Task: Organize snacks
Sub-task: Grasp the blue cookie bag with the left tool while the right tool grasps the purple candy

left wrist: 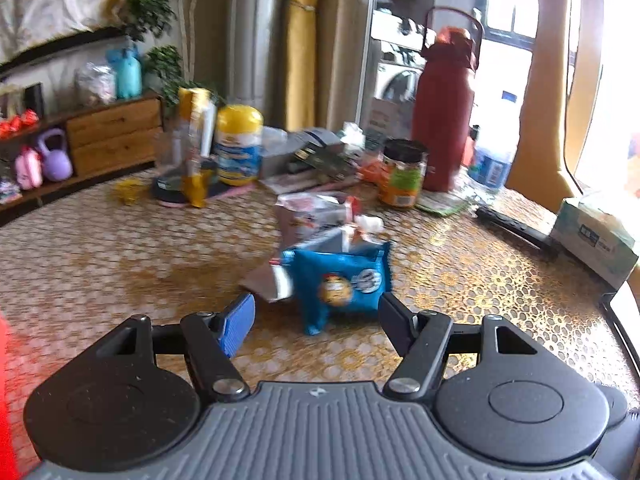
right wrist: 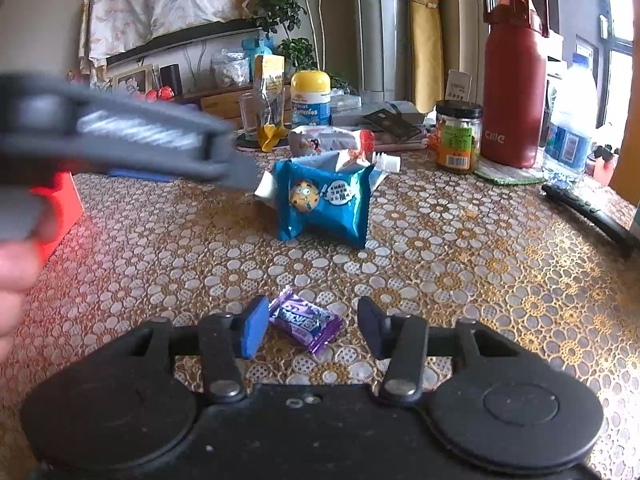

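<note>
Right wrist view: the right tool [right wrist: 312,326] straddles a purple candy [right wrist: 306,322] lying on the worktop [right wrist: 460,280], pads not yet gripping. Next, squeeze and lift. The left tool [left wrist: 316,320], wide and empty, nears the blue snack packet [left wrist: 340,284].

right gripper [right wrist: 314,326] jaws sit apart around a purple candy [right wrist: 307,322] on the flowery tablecloth [right wrist: 460,280], left pad touching the wrapper; blue cookie packet [right wrist: 326,204] further back

Glossy foil blue snack packet [right wrist: 326,204] – shiny purple candy wrapper [right wrist: 306,322]
</note>
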Available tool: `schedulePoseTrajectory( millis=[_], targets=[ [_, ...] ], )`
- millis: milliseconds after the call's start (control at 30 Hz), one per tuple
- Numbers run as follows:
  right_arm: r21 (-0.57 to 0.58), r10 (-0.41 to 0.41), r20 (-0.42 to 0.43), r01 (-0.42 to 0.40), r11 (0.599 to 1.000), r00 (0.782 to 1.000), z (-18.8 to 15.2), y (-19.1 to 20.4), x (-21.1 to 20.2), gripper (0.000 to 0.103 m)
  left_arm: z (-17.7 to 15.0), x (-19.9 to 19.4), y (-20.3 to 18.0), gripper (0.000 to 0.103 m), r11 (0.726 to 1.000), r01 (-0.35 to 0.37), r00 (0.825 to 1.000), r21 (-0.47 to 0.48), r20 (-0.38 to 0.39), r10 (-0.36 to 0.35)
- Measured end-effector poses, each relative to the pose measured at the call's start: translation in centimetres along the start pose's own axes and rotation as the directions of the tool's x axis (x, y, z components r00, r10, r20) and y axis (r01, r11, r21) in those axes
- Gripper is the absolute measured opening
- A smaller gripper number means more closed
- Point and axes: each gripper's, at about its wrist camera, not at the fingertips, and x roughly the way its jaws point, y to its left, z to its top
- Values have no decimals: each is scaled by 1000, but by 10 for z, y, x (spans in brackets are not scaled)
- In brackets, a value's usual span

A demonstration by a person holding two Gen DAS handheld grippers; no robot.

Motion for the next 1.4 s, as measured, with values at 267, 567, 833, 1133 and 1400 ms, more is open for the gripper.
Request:
schedulePoseTrajectory(
  millis=[267, 567, 833, 1133, 1400],
  targets=[
    [5, 19, -2, -19, 1000, 1000, -2, -2, 2, 44, 4, 43, -12, 74, 1000, 24, 997, 6, -73, -24],
    [8, 28, -4, -28, 1000, 1000, -2, -2, 2, 43, 9, 64, -12, 77, 999, 36, 993, -20, -108, -37],
    [14, 26, -5, -26, 1000, 1000, -2, -3, 3, 41, 12, 83, -9, 81, 998, 63, 984, -14, -163, -65],
    [-2, 9, -7, -9, 1000, 1000, -2, -1, 4, 35, 7, 83, -9, 55, 996, 86, 985, 17, -148, -83],
    [1, -18, 0, 18, 1000, 1000, -2, -1, 2, 27, 3, 62, -2, 49, 997, 79, 990, 18, -118, -76]
  ],
)
